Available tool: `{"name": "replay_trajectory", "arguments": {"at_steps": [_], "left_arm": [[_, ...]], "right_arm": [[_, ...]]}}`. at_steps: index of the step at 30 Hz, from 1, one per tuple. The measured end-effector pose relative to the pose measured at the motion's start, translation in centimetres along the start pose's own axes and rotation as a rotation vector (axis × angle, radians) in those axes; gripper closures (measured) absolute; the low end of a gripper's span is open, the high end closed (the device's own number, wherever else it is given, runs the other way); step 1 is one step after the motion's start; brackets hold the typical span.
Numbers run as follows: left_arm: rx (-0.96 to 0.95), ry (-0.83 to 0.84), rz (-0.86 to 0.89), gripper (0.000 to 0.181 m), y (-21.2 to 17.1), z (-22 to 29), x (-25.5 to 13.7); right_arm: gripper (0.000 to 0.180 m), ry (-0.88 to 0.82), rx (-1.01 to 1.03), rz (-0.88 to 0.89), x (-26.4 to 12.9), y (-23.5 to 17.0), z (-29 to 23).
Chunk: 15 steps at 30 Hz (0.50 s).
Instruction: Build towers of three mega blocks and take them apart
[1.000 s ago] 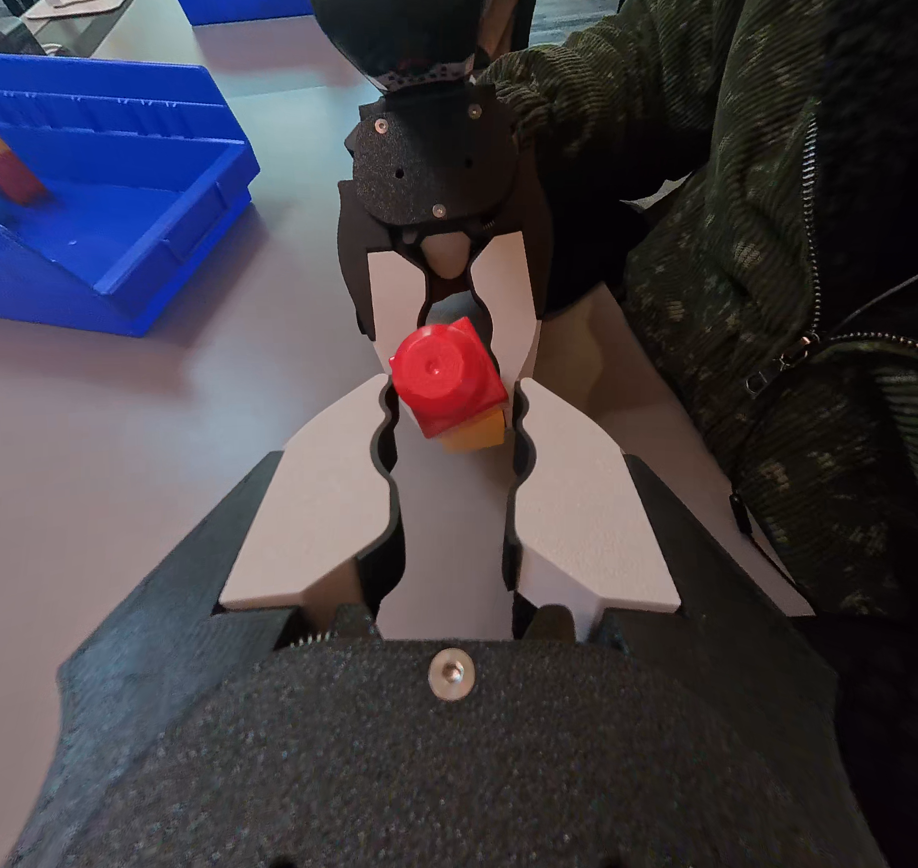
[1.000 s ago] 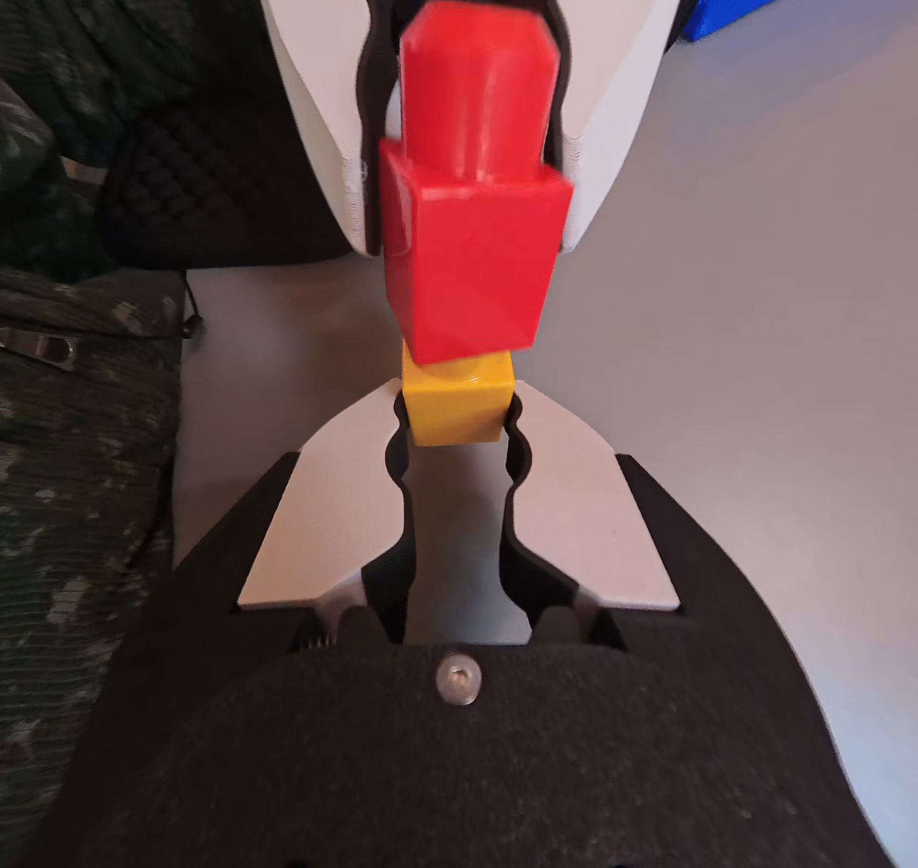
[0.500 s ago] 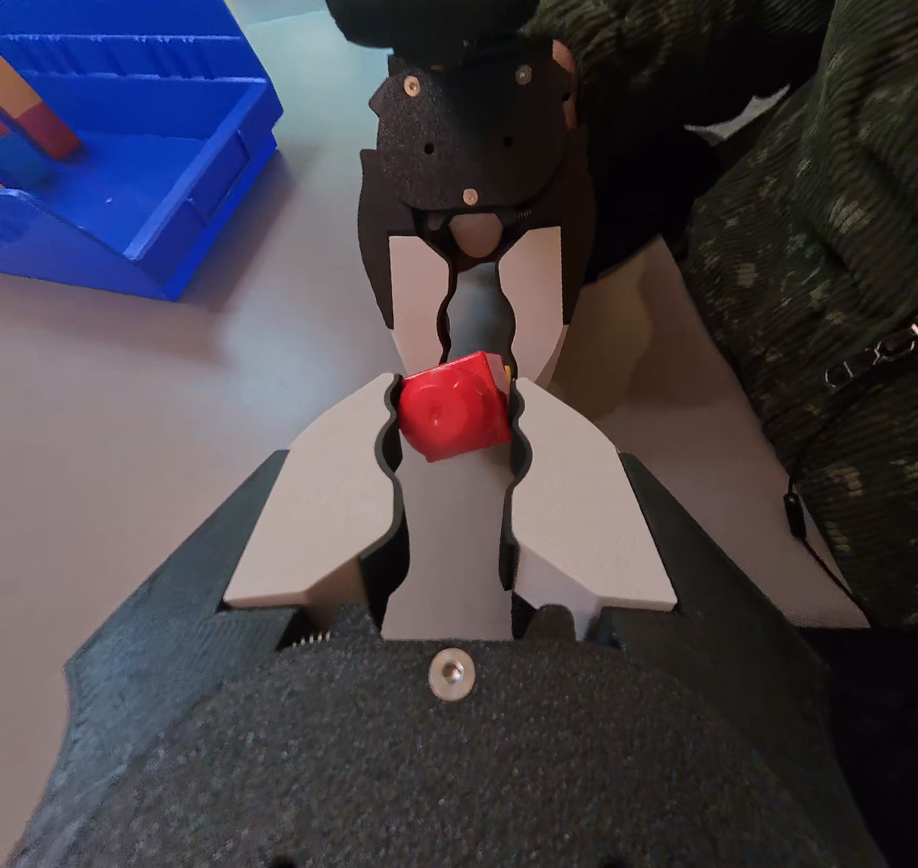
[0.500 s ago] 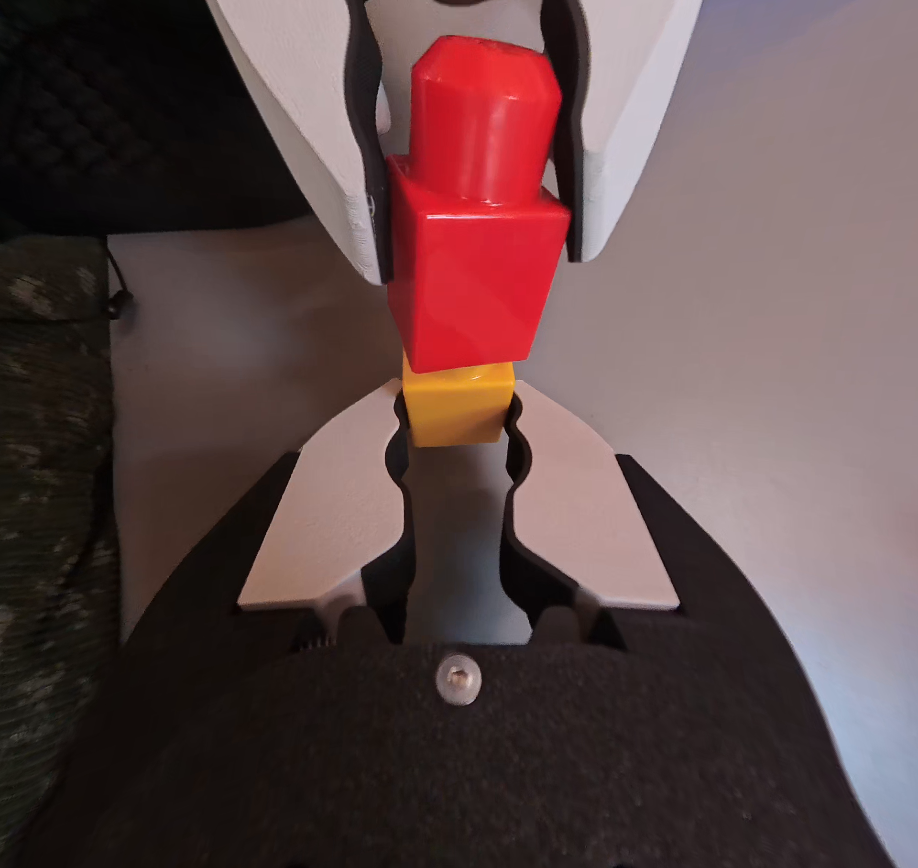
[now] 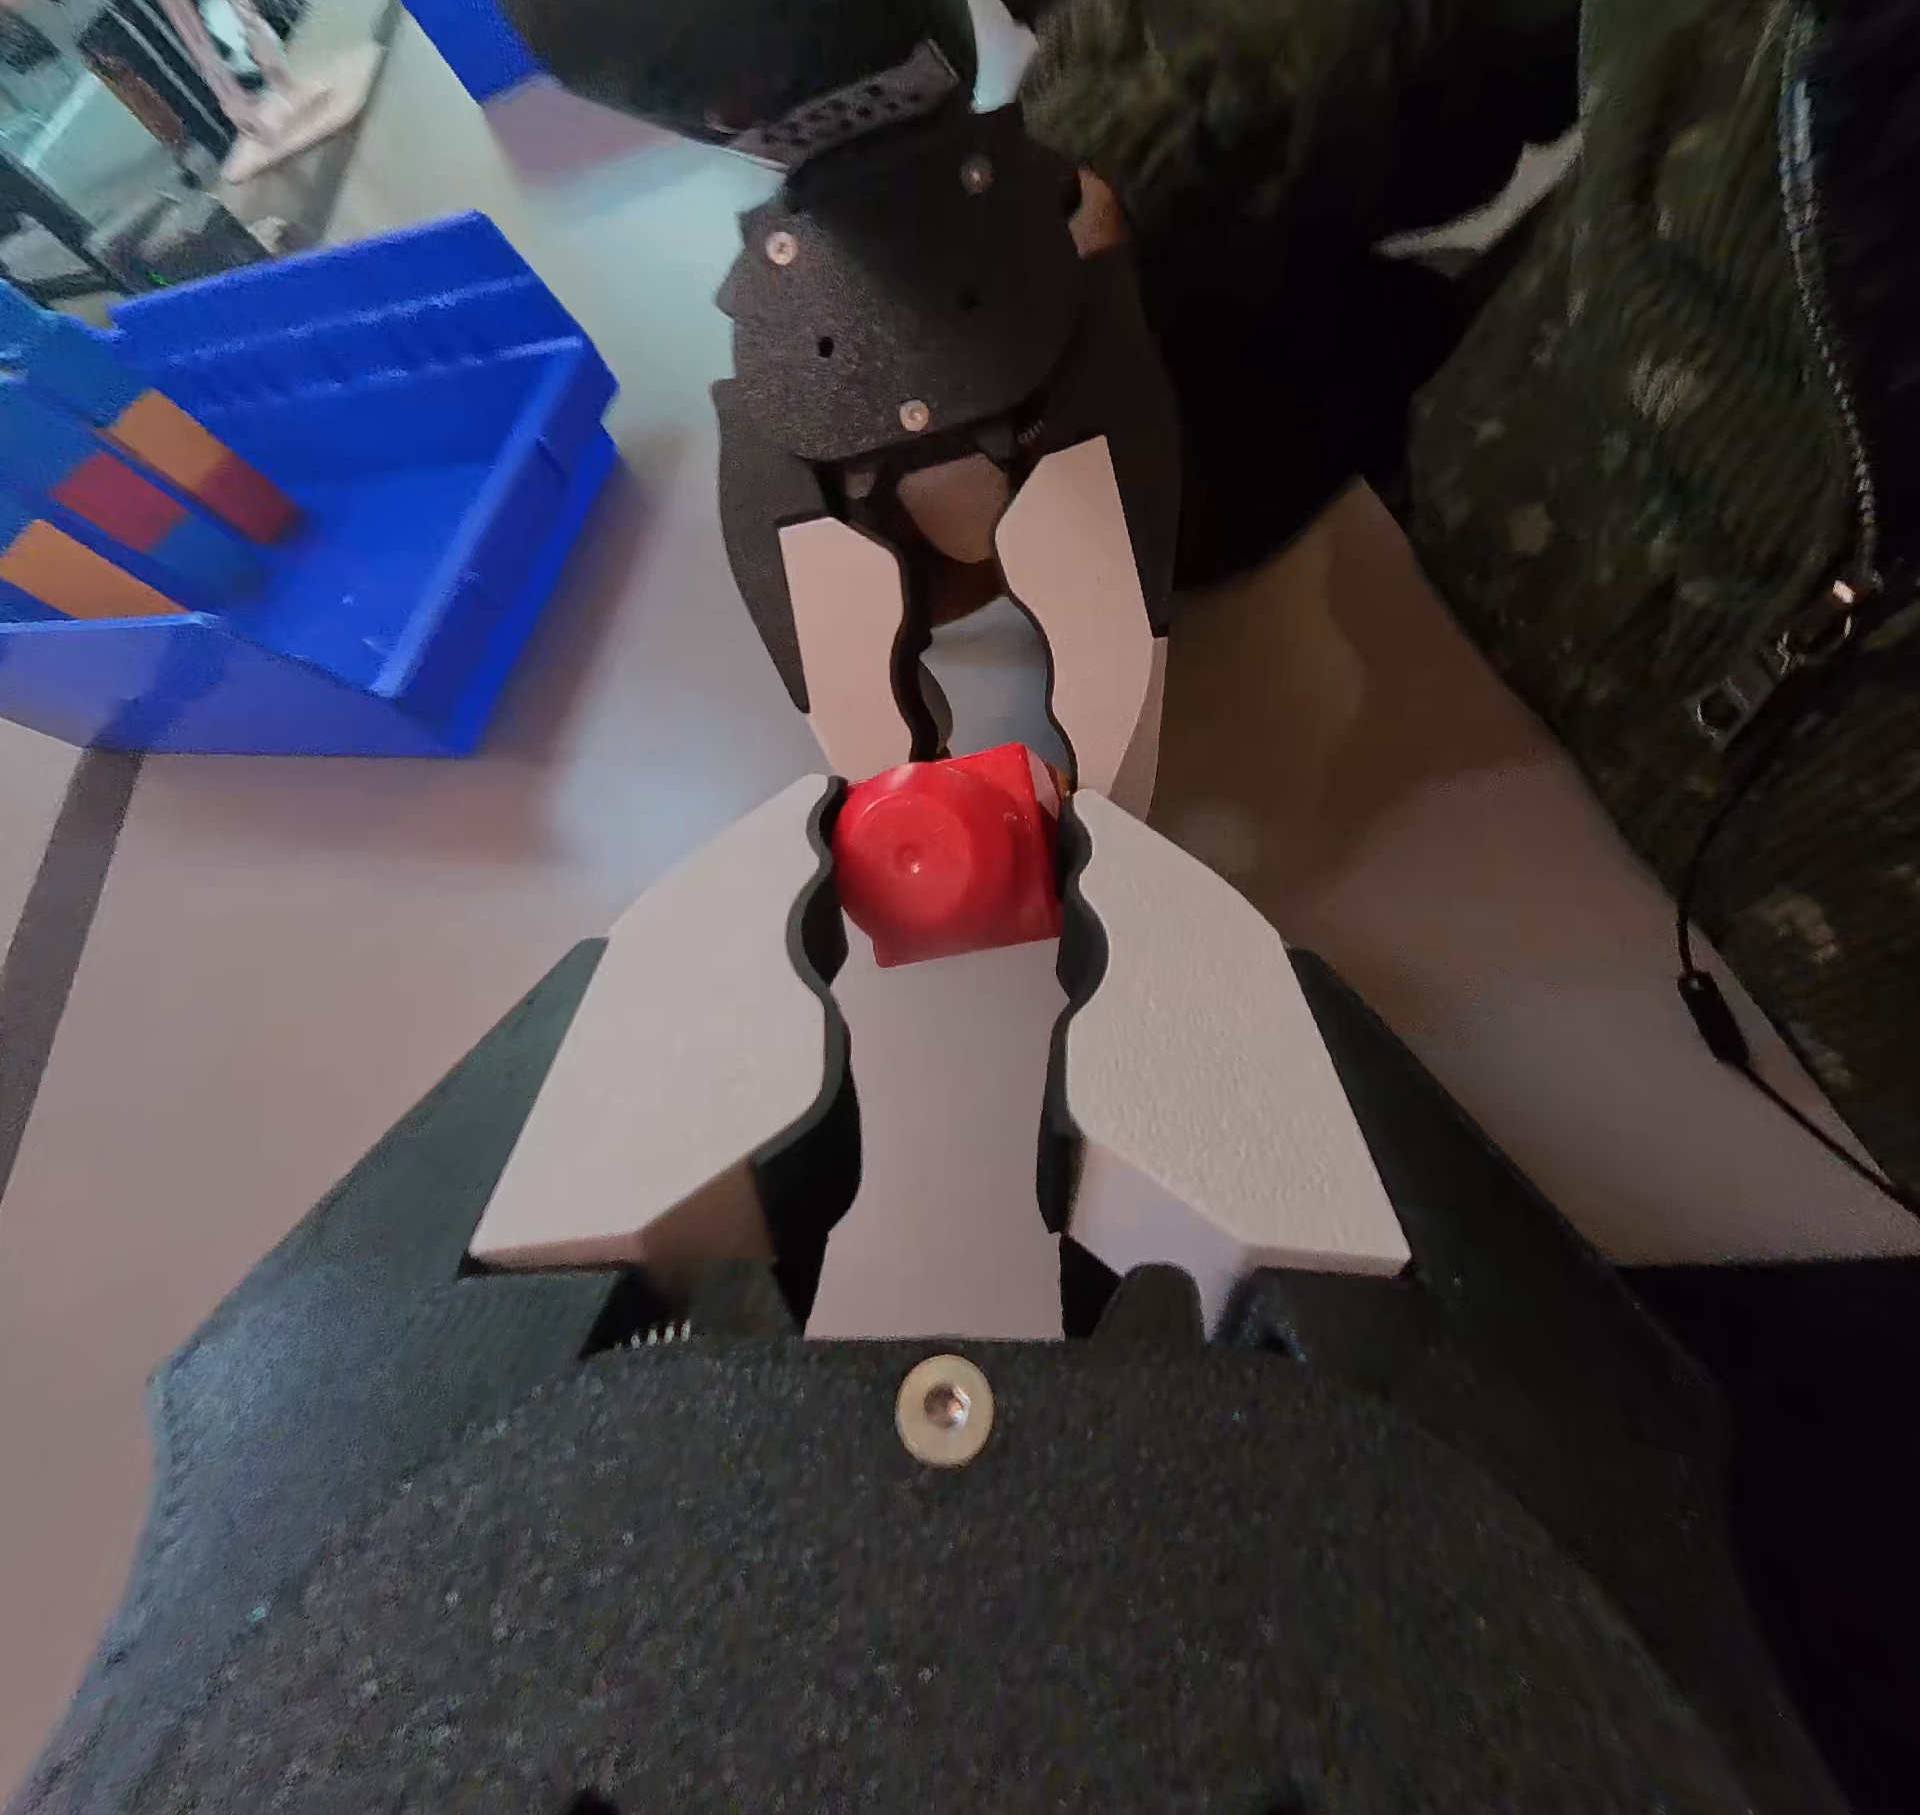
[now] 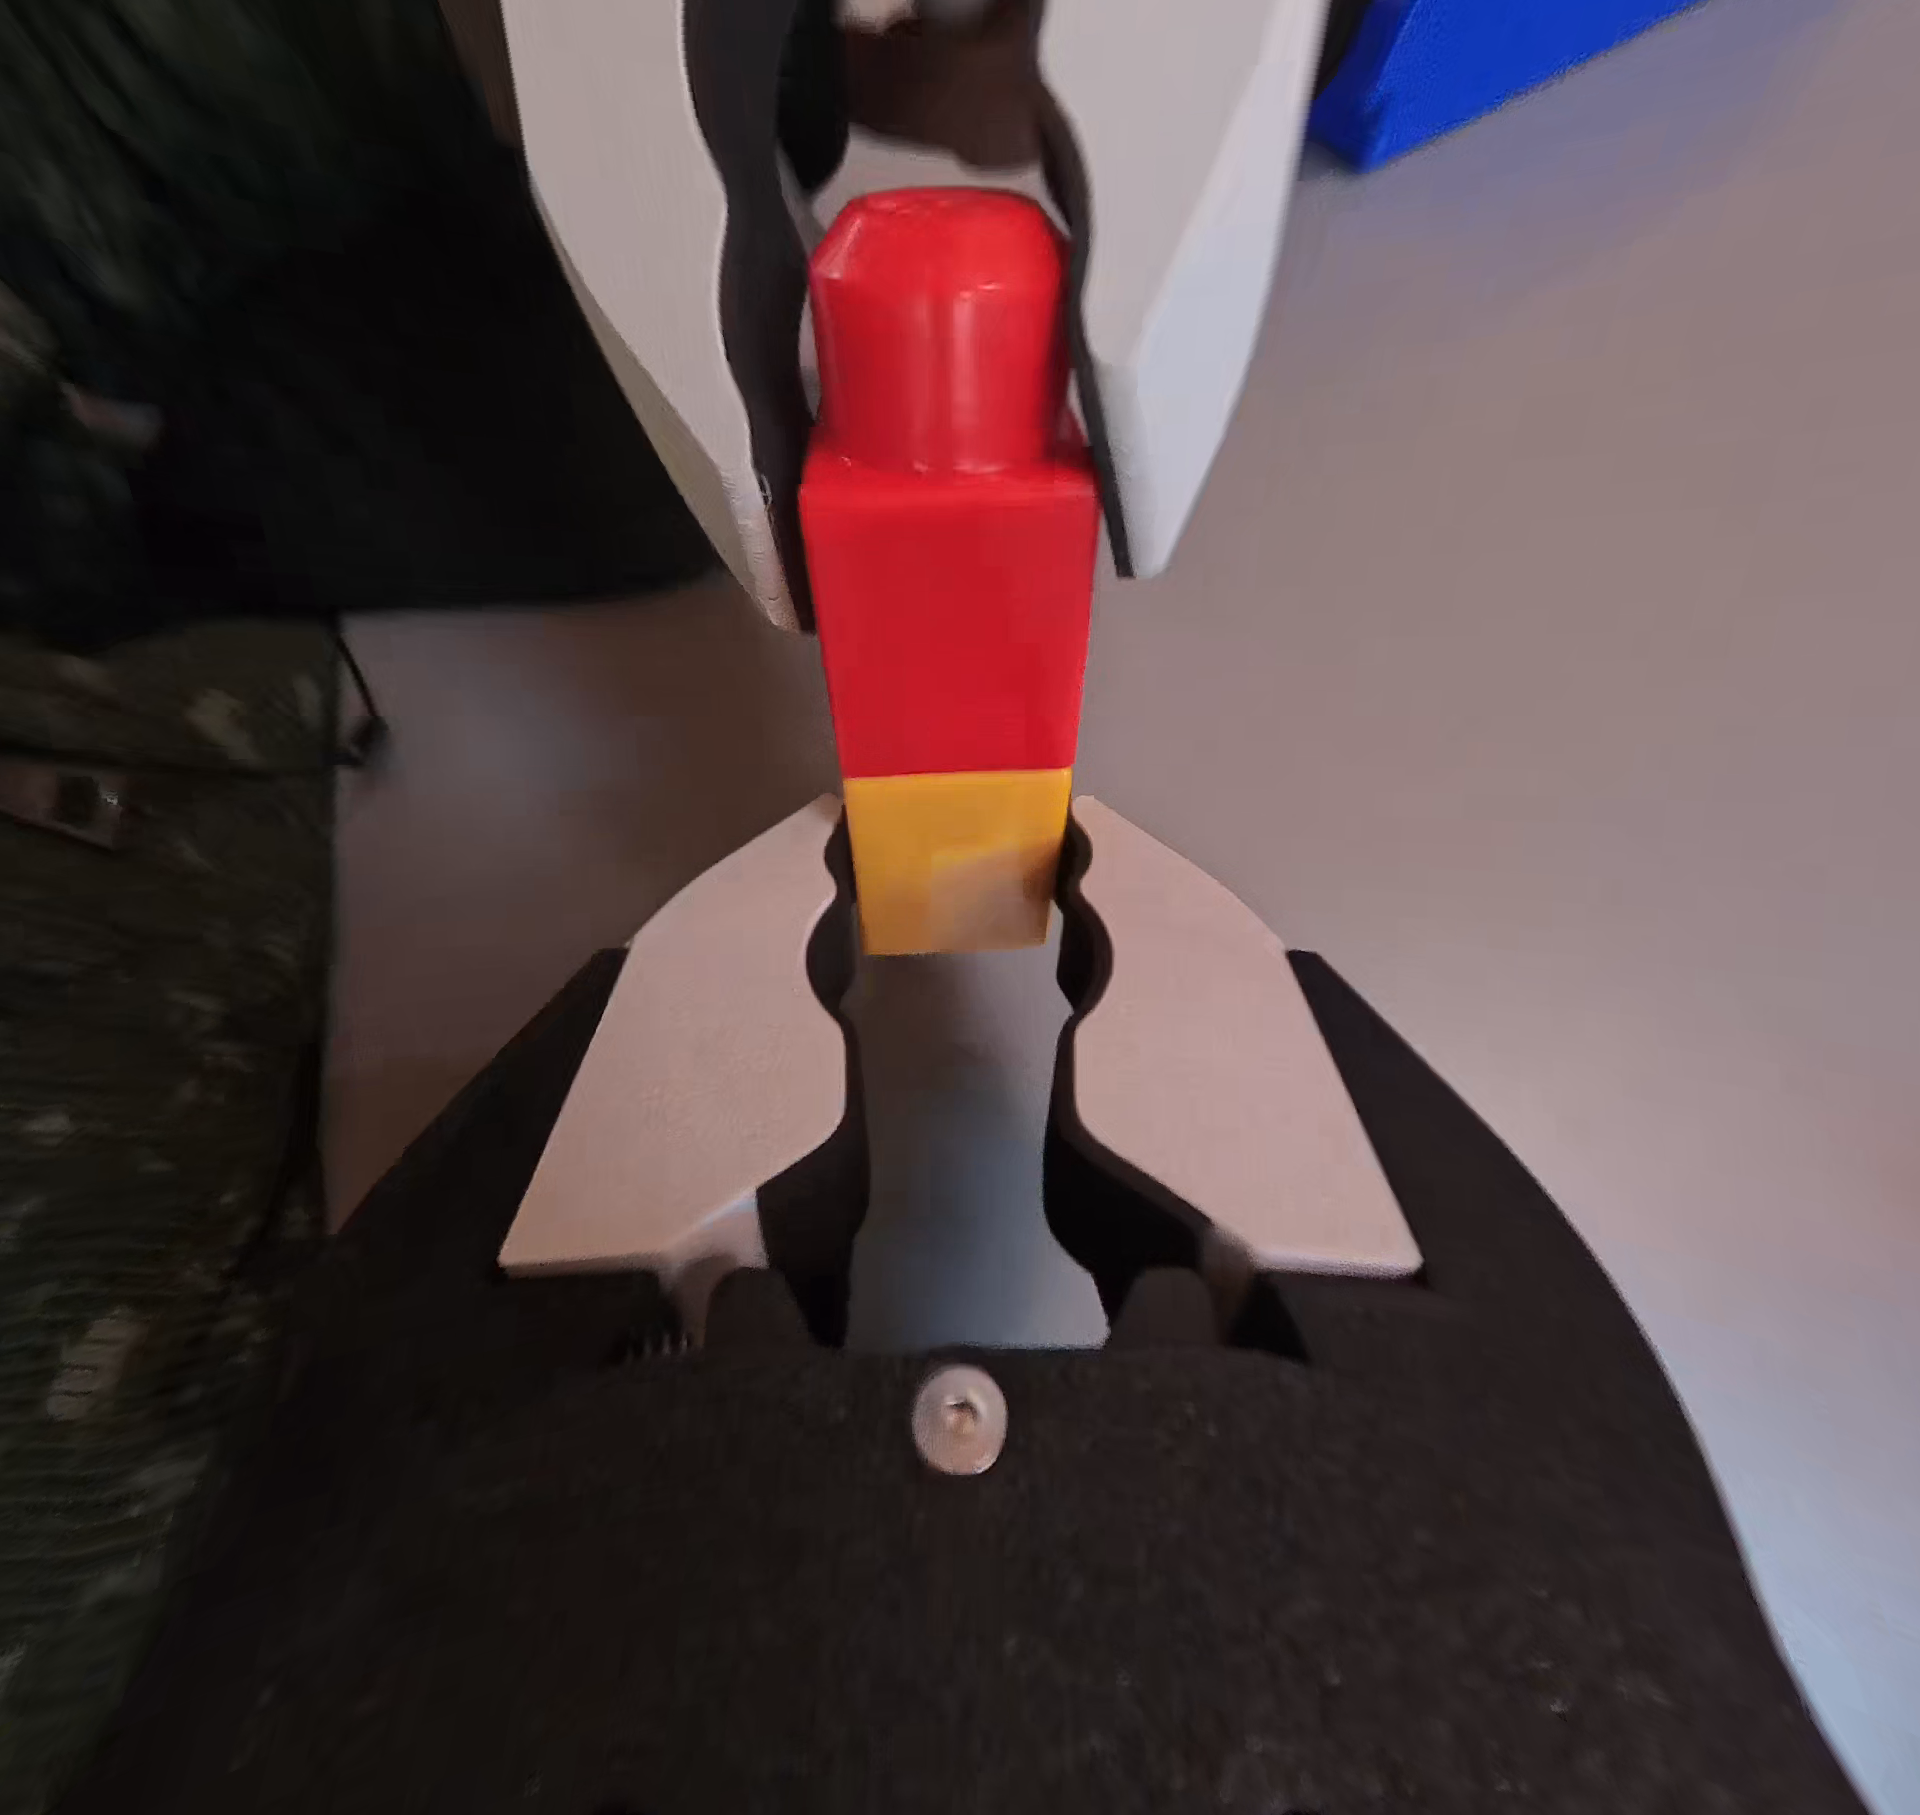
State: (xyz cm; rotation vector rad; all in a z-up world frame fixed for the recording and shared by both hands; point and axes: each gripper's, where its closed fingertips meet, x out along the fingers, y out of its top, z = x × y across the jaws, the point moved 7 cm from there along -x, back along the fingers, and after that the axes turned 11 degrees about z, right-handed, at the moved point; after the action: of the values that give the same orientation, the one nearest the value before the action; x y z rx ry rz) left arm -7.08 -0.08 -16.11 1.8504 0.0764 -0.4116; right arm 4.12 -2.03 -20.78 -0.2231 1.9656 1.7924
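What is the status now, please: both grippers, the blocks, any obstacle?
Left gripper shut on red block. Right gripper shut on yellow block. Red seated flush on yellow. Blue bin off to the side, nothing in the way.

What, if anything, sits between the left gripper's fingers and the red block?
Nothing visible does. The left gripper already has the red block between its fingertips, apparently gripped. The right gripper grips the yellow block below it.
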Motion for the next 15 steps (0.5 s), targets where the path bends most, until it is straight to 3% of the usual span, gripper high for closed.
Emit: {"name": "replay_trajectory", "arguments": {"at_steps": [7, 15], "left_arm": [[-0.011, 0.032, 0.146, 0.143, 0.7, -0.6, -0.8], [-0.024, -0.01, 0.188, 0.142, 0.7, -0.1, -0.6]], "right_arm": [[0.144, -0.006, -0.005, 0.173, -1.6, 1.5, 0.3], [0.144, 0.029, -0.028, 0.17, -1.3, 1.3, -0.3]]}}
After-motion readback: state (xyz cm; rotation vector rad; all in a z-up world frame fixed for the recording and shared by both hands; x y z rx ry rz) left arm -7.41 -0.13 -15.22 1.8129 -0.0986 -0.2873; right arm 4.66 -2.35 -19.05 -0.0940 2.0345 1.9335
